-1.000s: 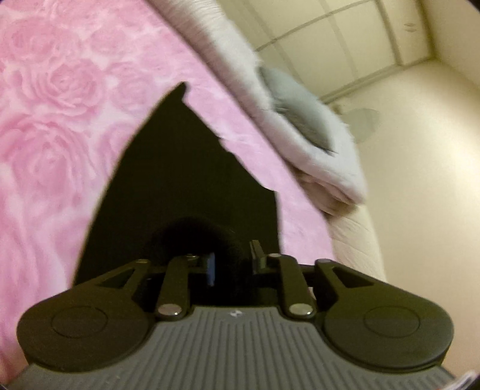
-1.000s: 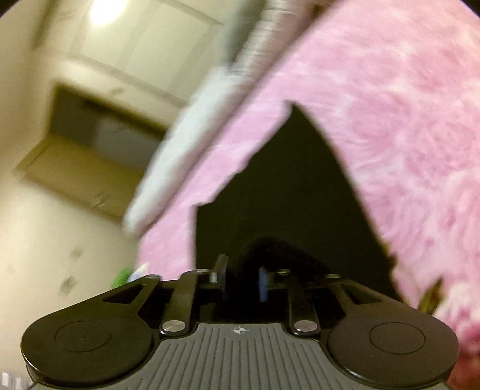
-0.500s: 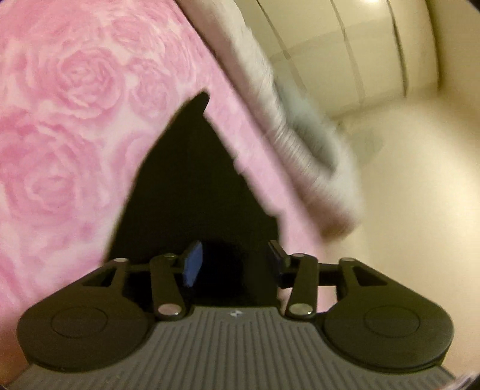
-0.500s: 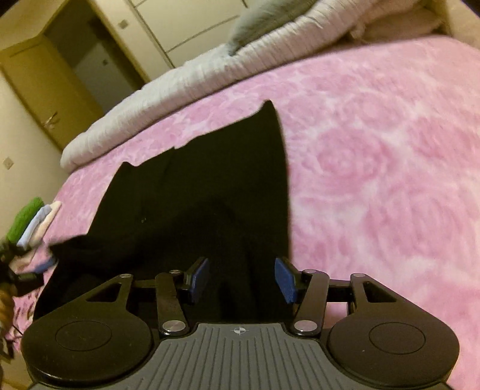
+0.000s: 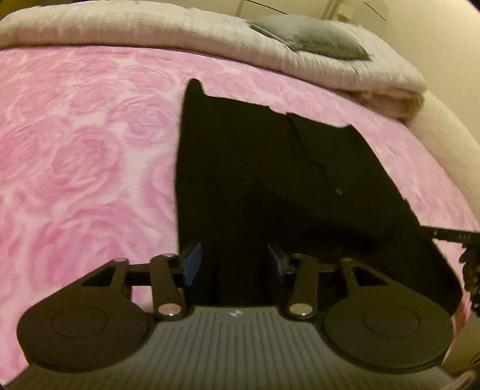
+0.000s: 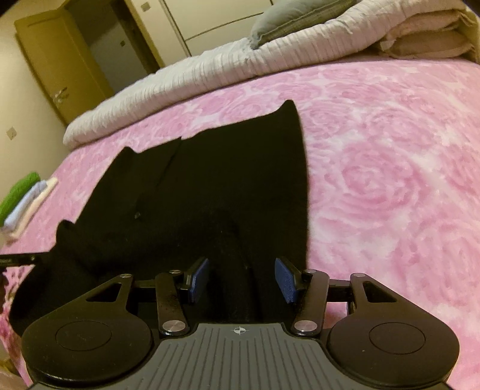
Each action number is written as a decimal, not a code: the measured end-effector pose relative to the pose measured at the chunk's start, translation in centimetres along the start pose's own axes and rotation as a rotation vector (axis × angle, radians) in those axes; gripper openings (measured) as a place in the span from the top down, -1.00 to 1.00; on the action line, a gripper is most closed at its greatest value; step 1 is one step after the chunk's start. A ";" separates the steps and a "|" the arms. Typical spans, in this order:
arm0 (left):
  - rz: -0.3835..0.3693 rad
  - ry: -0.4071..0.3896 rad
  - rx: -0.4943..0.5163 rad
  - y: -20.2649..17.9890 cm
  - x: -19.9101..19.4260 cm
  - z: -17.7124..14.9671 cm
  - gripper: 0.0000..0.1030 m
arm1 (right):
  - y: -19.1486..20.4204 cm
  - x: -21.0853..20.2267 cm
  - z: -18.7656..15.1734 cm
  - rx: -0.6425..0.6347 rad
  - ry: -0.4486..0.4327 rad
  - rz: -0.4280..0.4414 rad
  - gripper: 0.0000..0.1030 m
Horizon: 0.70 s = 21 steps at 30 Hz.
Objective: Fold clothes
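A black garment (image 5: 270,168) lies spread on the pink rose-patterned bedspread (image 5: 75,168), its near end bunched under both grippers. My left gripper (image 5: 234,262) points down at the garment's near edge. Its jaws are closing, with a fold of black cloth between the blue pads (image 5: 192,264), which stand apart from it. In the right wrist view the same garment (image 6: 210,180) stretches away. My right gripper (image 6: 241,282) is open, and a raised ridge of the black cloth runs between its pads (image 6: 285,285) without being pinched.
A rolled white quilt (image 6: 195,78) with a grey pillow (image 6: 288,18) lies along the bed's far side. A small stack of folded clothes (image 6: 24,198), green on top, sits at the bed's left edge. Beyond it stands a wooden door (image 6: 57,66).
Both views have rolled level. The left jaws, shut on the black cloth a second ago, have let it go; the right jaws have widened too. The garment now lies spread on the bed.
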<state>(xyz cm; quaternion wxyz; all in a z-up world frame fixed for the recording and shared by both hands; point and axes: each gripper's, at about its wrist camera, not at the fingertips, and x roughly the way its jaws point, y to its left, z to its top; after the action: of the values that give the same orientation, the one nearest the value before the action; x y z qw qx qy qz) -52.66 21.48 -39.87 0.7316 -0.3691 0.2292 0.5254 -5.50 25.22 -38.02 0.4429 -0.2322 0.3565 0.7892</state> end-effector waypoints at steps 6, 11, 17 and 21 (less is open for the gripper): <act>-0.050 -0.041 -0.009 0.3 -0.8 -0.1 0.89 | 1.1 -0.4 -0.5 -0.082 0.007 0.017 0.82; -0.106 -0.103 -0.061 1.0 -2.7 0.3 0.89 | 1.0 -3.3 0.2 -0.072 -0.111 0.033 0.84; -0.052 -0.035 -0.022 1.0 0.1 0.7 0.85 | 0.0 -1.3 0.9 -0.026 -0.029 -0.062 0.85; -0.018 -0.020 -0.014 1.2 0.6 0.4 0.66 | -0.4 0.7 0.3 0.025 0.030 -0.108 0.79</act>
<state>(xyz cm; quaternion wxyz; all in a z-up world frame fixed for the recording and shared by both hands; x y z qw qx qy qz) -53.59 22.32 -40.37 0.7360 -0.3710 0.2146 0.5240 -5.48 25.99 -38.41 0.4824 -0.2573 0.3601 0.7559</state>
